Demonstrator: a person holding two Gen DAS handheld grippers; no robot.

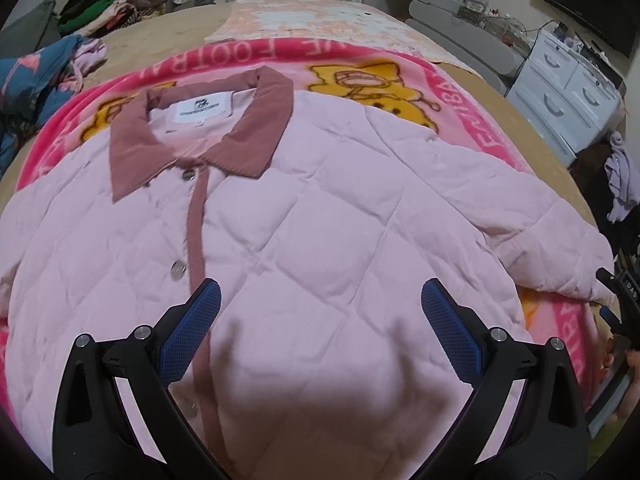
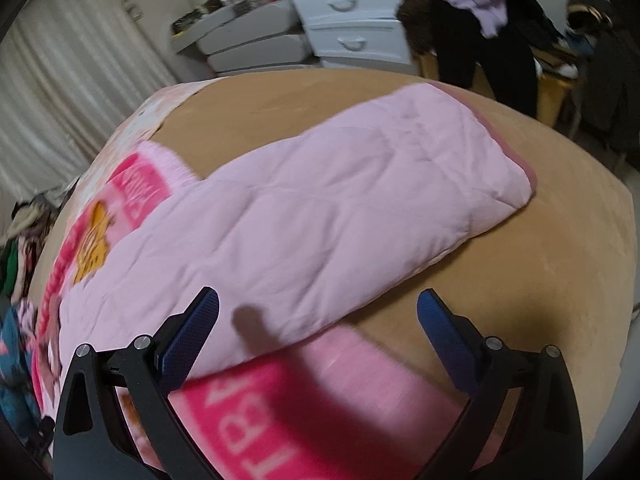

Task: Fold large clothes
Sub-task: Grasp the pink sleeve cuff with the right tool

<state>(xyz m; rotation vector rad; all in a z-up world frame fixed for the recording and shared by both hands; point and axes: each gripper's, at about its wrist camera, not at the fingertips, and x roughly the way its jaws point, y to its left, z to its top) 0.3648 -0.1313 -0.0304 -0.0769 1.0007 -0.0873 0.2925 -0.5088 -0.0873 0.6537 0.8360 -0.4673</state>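
Left wrist view: one pale pink quilted jacket (image 1: 320, 216) with a dusty-rose corduroy collar (image 1: 248, 136) lies front-up and spread flat on a bright pink fleece blanket (image 1: 472, 92) printed with yellow cartoon bears and white letters, which in turn lies on a tan-covered bed (image 1: 168, 32). One white label (image 1: 203, 109) shows inside the neck. Two silver snap buttons (image 1: 178, 269) are clearly visible along the rose placket; a third, lower one sits faintly in shadow. The left gripper (image 1: 320, 304) hangs above the jacket's chest with its two blue textured fingers (image 1: 192, 328) spread wide and nothing between them. At the far right edge, part of another black tool and a hand (image 1: 624, 356) show. One heap of mixed clothes (image 1: 116, 4) rests at the bed's far left corner, and one white chest of drawers (image 1: 568, 92) stands to the right.

The right wrist view shows one jacket sleeve (image 2: 360, 200) stretched out across the blanket and onto the bare tan cover, its rose-trimmed cuff at the far end. The right gripper (image 2: 318, 312) is held over the sleeve's near edge, its two fingers (image 2: 192, 332) wide apart and empty. The picture is somewhat blurred.
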